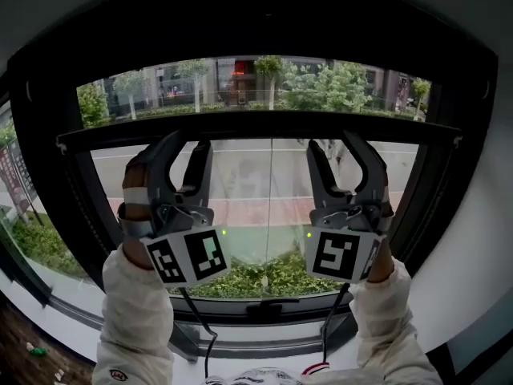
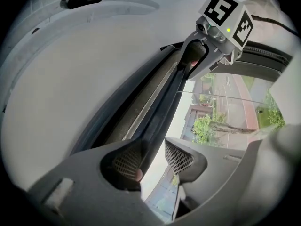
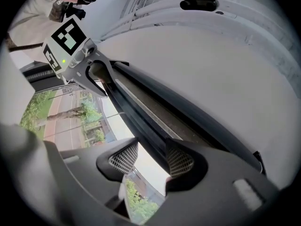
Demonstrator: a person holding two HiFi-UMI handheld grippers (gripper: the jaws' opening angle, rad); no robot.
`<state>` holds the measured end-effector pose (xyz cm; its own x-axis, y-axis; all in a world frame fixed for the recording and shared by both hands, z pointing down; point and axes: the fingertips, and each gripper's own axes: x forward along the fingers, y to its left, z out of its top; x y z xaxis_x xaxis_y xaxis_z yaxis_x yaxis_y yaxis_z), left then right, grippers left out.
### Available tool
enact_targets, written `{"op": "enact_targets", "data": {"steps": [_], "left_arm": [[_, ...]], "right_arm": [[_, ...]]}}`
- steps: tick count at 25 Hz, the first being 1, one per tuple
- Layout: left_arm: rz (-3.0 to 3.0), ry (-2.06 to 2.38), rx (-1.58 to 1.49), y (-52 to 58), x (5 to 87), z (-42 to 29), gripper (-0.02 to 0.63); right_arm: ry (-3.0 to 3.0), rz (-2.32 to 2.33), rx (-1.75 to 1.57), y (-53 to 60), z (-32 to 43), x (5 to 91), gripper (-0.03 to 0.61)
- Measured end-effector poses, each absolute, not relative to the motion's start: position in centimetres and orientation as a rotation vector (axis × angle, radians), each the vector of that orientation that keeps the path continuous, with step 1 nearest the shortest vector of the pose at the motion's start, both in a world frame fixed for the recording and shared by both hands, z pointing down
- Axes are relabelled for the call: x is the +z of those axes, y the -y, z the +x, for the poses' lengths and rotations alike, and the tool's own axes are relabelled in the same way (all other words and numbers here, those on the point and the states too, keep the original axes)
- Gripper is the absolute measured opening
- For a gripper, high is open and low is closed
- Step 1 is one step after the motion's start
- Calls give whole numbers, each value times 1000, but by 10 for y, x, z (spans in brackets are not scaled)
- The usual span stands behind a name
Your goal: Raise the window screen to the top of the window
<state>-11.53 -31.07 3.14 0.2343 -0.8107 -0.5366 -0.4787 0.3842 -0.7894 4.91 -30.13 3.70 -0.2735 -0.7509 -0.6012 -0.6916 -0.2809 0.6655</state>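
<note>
Grey mesh window screen (image 1: 248,191) with black top rail (image 1: 256,125): we set left claw (image 1: 186,144) and right claw (image 1: 333,143) astride the rail, jaws apart, unclamped.

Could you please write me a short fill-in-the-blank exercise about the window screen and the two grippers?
1. The window screen's dark bar passes ___ the jaws of the left gripper.
2. The right gripper has its jaws ___, not shut, astride the same bar.
3. The bar has not yet reached the ___ of the window frame; trees show above it.

Missing words: between; open; top.
</note>
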Motion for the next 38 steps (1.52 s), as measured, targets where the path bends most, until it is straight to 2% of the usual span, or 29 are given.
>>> {"op": "enact_targets", "data": {"steps": [21,38], "left_arm": [[-1207,-1407,-312,315,29,-116,163],[-1173,-1420,-349,314,17,-118,160]], "right_arm": [[1861,1847,-1731,301,42,32,189],[1895,1862,-1692,301,44,25,193]]}}
